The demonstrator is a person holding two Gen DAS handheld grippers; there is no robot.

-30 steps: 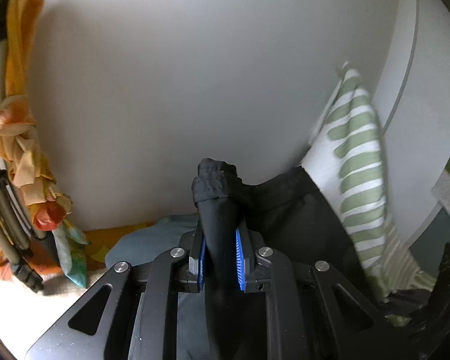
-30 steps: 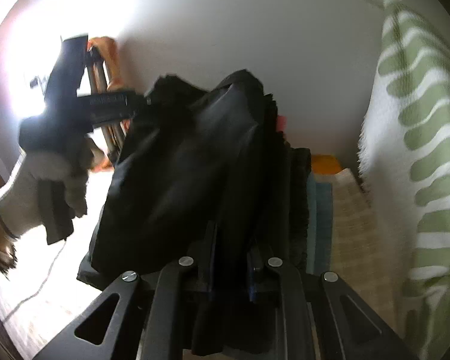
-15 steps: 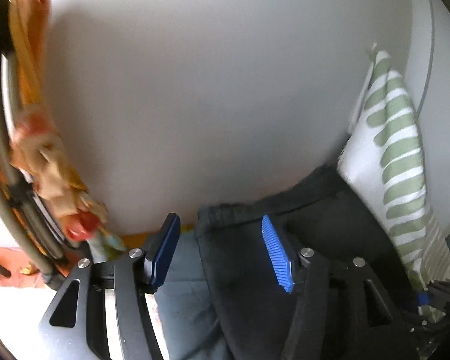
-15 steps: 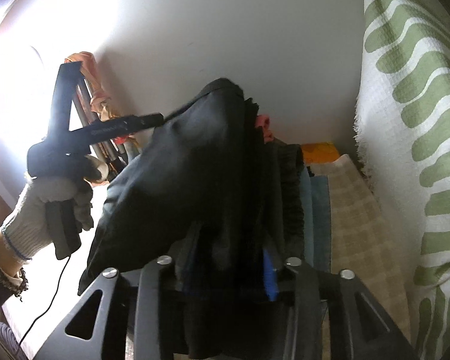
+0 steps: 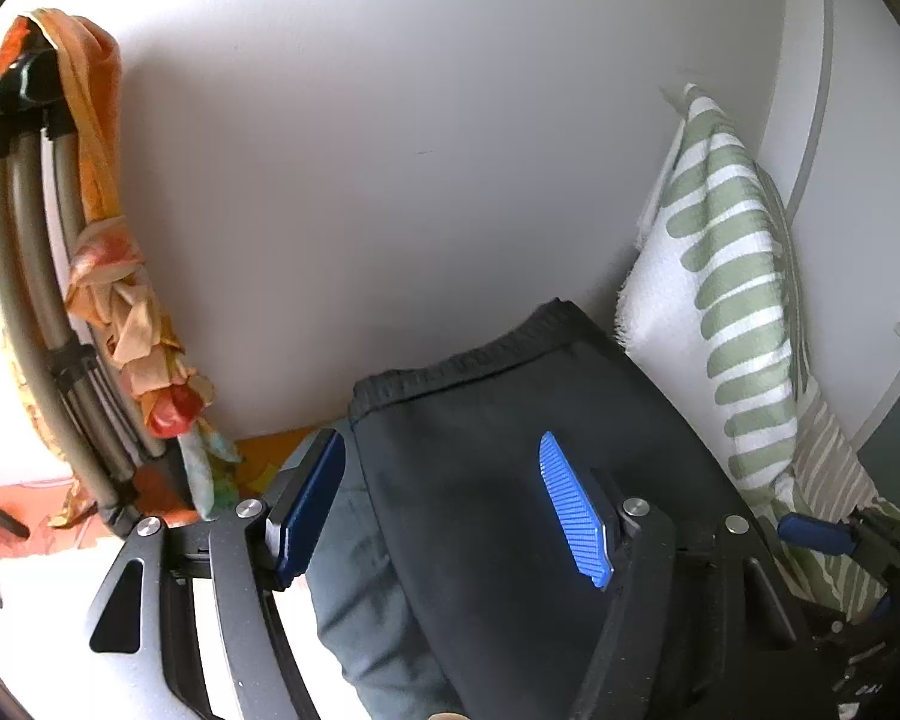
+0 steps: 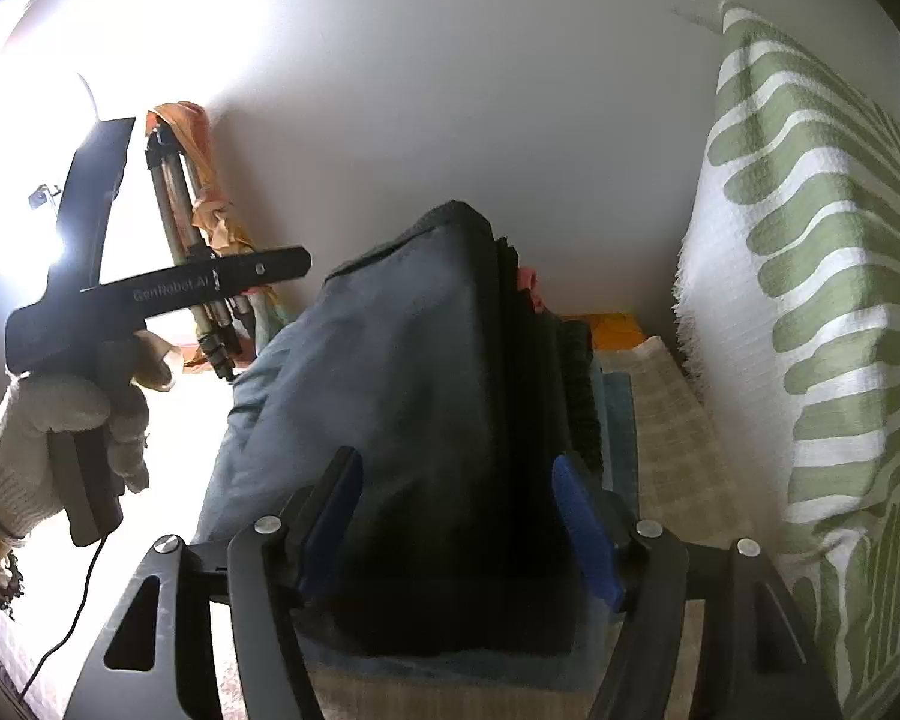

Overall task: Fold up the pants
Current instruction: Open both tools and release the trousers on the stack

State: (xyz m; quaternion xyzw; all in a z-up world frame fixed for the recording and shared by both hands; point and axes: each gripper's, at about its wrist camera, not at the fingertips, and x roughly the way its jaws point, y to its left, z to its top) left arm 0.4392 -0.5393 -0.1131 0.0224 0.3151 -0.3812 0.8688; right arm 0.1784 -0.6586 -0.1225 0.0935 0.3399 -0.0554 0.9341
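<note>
The folded black fabric pants (image 5: 510, 480) lie on a stack of folded cloths, against the plain white wall (image 5: 390, 150) behind them. To their right a green-and-white leaf-patterned cushion (image 5: 732, 312) leans upright, touching them. To their left, well apart, a grey metal tripod (image 5: 24, 276) stands wrapped in an orange patterned scarf (image 5: 126, 312). A beige checked cloth (image 6: 678, 438) lies between pants and cushion.

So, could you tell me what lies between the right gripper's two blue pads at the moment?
The folded black pants, shown in the right wrist view. The right gripper is opening; its pads flank the stack without pressing on it.
</note>
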